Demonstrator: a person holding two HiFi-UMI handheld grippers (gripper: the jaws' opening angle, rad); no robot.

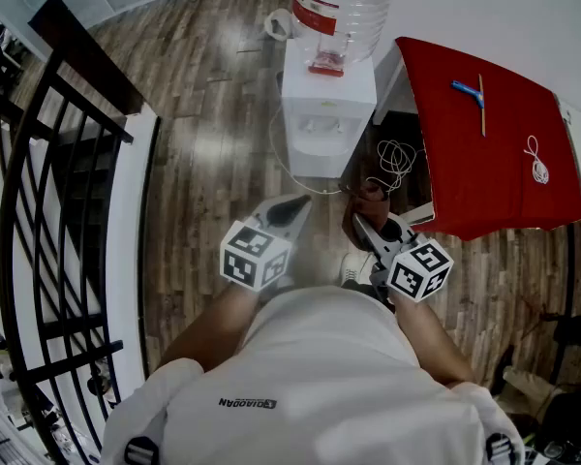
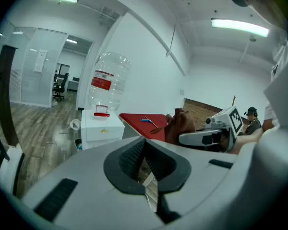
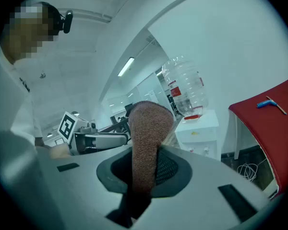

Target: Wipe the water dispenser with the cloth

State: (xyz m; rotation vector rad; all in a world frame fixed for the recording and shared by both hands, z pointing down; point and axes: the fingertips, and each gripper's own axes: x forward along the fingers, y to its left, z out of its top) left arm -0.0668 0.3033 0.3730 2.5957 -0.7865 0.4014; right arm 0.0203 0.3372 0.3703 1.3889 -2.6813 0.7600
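Observation:
The white water dispenser (image 1: 327, 114) stands on the wood floor ahead of me, with a clear bottle (image 1: 339, 8) upside down on top. My right gripper (image 1: 363, 223) is shut on a brown cloth (image 1: 370, 204), held short of the dispenser's lower right. In the right gripper view the cloth (image 3: 146, 138) sticks up from between the jaws, with the dispenser (image 3: 199, 131) beyond. My left gripper (image 1: 290, 208) hovers beside it, shut and holding nothing. In the left gripper view its tips (image 2: 145, 145) meet, and the dispenser (image 2: 102, 128) is off to the left.
A red-covered table (image 1: 494, 153) stands right of the dispenser, with a blue tool (image 1: 468, 90) and a white cord (image 1: 537, 161) on it. A coiled white cable (image 1: 395, 163) lies on the floor under its edge. A black railing (image 1: 48, 221) runs along the left.

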